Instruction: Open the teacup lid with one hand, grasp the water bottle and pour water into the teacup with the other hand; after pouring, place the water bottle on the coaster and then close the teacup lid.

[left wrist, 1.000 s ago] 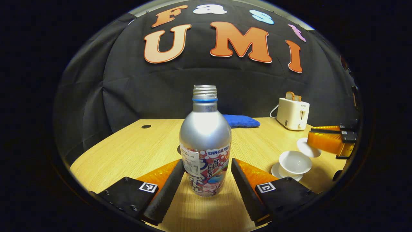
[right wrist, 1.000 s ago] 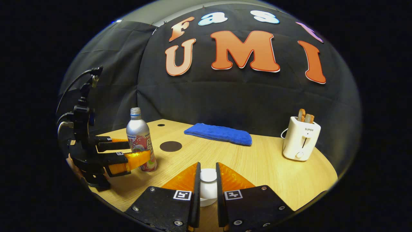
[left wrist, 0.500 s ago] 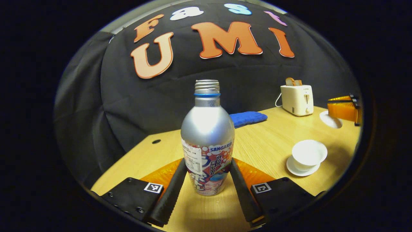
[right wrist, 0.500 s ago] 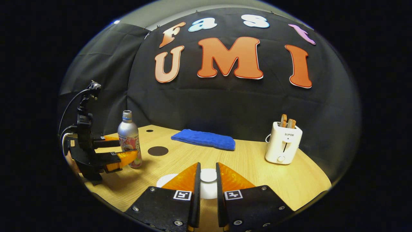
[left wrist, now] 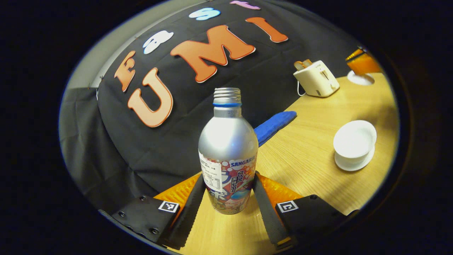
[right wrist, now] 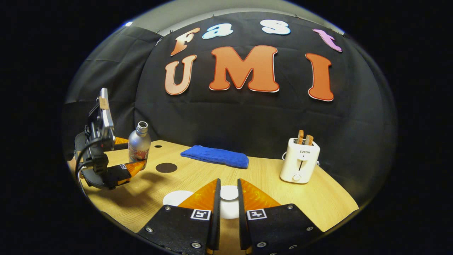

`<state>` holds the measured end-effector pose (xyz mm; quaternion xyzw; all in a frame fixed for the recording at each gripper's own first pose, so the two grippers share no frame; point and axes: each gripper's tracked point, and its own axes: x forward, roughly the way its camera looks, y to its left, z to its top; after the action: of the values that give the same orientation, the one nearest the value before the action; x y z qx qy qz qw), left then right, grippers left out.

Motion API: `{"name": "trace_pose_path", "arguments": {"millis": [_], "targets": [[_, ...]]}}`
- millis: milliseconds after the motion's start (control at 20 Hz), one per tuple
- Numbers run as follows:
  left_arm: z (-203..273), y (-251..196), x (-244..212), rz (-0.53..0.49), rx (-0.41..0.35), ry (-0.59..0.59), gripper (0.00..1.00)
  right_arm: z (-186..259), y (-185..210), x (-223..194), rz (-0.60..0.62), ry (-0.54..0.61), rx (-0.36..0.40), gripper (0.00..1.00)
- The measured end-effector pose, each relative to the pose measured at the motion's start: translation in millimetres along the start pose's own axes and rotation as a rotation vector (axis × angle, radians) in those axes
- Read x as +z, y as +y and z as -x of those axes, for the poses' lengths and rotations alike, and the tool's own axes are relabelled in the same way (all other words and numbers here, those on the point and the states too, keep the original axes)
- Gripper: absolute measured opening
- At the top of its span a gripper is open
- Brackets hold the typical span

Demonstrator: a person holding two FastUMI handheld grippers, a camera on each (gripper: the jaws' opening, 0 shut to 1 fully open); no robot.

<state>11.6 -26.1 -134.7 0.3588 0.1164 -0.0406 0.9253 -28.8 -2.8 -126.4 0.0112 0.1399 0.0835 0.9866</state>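
The left tool (left wrist: 228,198) is tilted, lifted off the worktop, both fingers pressed against what it carries. The right tool (right wrist: 228,202) points level and forward, its fingers drawn close together, pinching a small knob between them.

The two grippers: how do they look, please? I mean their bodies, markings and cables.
The left gripper has a black body with small screws, and a square black-and-white marker sits on each finger base. The right gripper is built the same way, with the same markers. In the right gripper view, the left gripper also carries black cables and a black upright mount with a pale flat piece on top.
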Motion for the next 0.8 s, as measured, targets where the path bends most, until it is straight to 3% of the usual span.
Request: {"name": "trace_pose_path", "arguments": {"millis": [50,700,800], "targets": [[-1.7,0.5,0.9,-0.036,0.003,-0.005,0.8,1.5,-3.5,0.3,-0.001,-0.002,-0.005,0.22],[-4.4,-1.5,7.7,-0.495,0.038,-0.052,0.87,8.9,-27.3,-5.9,-0.032,-0.009,-0.036,0.23],[-4.1,-1.4,11.3,-0.568,0.039,-0.068,0.84,9.5,-29.3,-7.9,-0.034,-0.007,-0.04,0.22]]}}
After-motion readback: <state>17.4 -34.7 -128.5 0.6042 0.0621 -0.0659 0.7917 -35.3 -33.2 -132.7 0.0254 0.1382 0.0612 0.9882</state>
